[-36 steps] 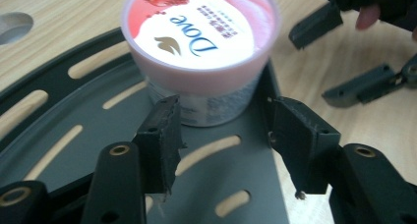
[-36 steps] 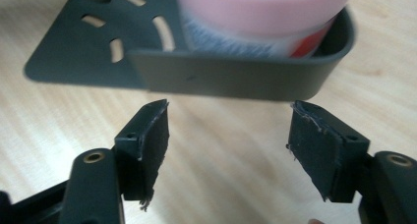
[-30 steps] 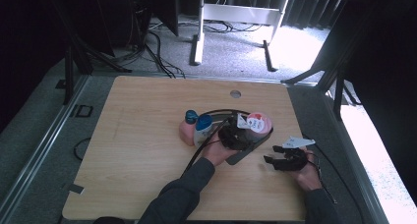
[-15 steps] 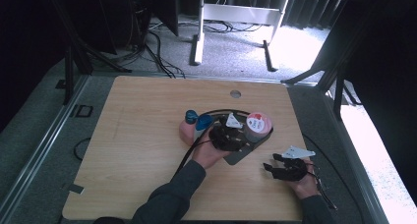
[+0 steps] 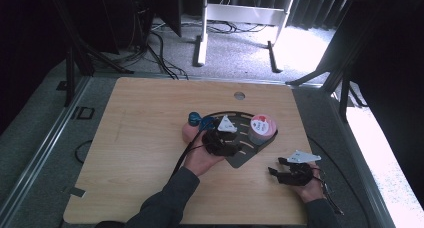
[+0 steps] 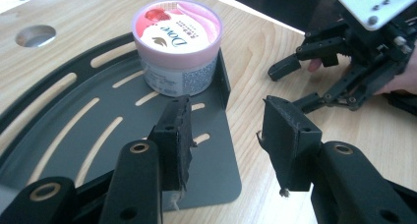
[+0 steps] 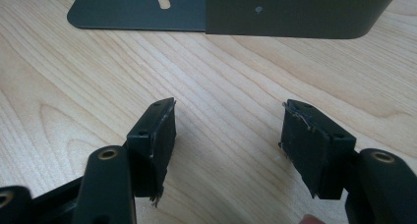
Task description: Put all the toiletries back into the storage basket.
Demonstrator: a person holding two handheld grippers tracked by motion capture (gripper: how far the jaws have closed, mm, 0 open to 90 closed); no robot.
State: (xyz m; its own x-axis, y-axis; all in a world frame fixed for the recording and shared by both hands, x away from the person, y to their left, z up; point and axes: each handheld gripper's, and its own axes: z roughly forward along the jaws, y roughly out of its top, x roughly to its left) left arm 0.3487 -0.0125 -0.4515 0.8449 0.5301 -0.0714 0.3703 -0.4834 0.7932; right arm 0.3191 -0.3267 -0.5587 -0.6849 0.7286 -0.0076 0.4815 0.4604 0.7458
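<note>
Both tongs gape empty; right tongs (image 5: 278, 166) have withdrawn nearer from the slotted tray (image 6: 74, 135), left tongs (image 6: 223, 135) beside the pink-lidded Dove tub (image 6: 177, 47).

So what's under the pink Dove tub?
The pink-lidded round Dove tub stands on a dark grey slotted metal tray, near its raised edge. The tray lies on the light wooden table. The tub covers the tray right beneath it.

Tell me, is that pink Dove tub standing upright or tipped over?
Upright: the Dove tub stands on its base on the dark slotted tray, lid facing up.
</note>
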